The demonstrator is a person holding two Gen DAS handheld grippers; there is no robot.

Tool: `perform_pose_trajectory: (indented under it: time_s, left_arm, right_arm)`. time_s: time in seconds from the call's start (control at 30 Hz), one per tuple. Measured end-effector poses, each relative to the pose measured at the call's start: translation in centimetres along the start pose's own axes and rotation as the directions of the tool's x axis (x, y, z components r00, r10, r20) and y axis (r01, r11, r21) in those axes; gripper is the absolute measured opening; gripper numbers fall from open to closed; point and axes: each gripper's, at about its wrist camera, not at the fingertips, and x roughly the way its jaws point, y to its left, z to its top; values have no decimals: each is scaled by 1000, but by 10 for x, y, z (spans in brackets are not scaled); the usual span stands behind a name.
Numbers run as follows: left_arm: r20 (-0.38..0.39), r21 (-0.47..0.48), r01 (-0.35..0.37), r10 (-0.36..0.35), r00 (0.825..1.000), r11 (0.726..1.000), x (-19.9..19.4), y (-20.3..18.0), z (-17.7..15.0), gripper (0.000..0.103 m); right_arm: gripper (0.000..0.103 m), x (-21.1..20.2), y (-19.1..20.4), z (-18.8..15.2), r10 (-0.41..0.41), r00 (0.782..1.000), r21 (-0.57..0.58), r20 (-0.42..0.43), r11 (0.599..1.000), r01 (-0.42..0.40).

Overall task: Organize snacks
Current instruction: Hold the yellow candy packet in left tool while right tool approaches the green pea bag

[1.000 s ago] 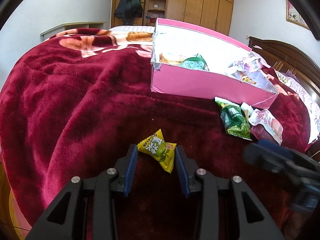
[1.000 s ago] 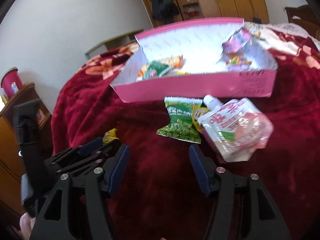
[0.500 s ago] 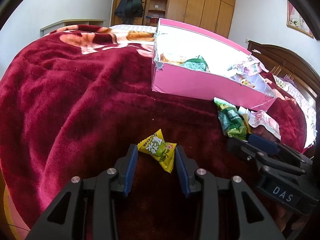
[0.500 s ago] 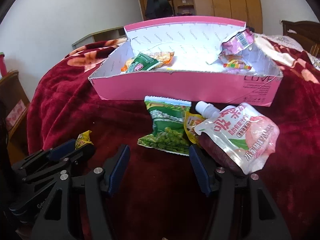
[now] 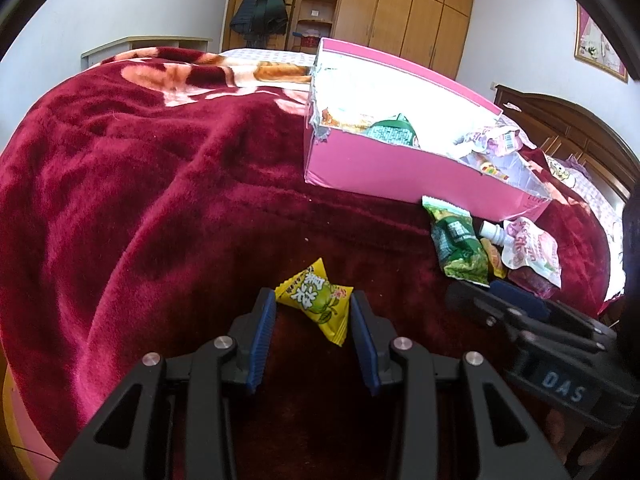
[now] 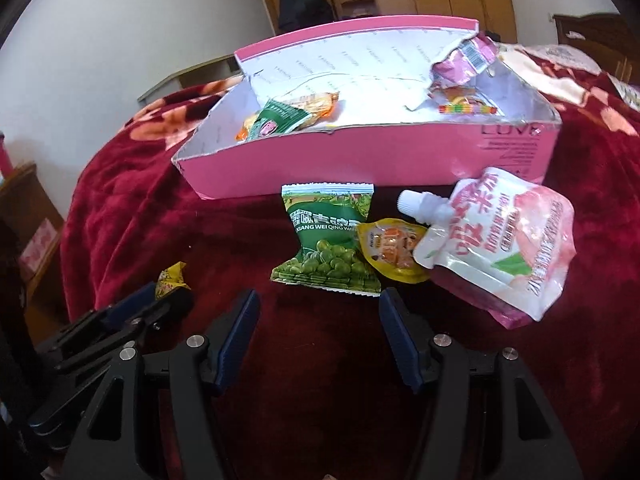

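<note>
My left gripper [image 5: 313, 308] is shut on a small yellow-green candy packet [image 5: 316, 300] and holds it over the red blanket. The packet also shows in the right wrist view [image 6: 171, 278]. My right gripper [image 6: 320, 316] is open and empty, just short of a green pea packet [image 6: 326, 240]. Beside that lie a small yellow packet [image 6: 394, 250] and a white-pink spouted pouch [image 6: 504, 240]. Behind them stands an open pink box [image 6: 360, 160] holding several snacks. The box also shows in the left wrist view [image 5: 400, 168].
A dark red plush blanket [image 5: 140, 184] covers the bed. Wooden wardrobes [image 5: 400, 12] stand at the back, a dark wooden headboard [image 5: 560, 120] at right. A wooden cabinet [image 6: 24, 220] is at the left of the bed.
My right gripper has moved in towards the green pea packet, which now sits larger between its open fingers. My left gripper still holds the yellow candy packet.
</note>
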Motion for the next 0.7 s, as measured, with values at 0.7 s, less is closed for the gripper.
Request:
perform_pose_trajectory:
  time_s: [0.7]
  left_arm:
    - [11, -12, 13, -13, 1000, 1000, -3, 2, 0, 40]
  right_arm:
    - [53, 19, 4, 16, 24, 1000, 25, 12, 999, -24]
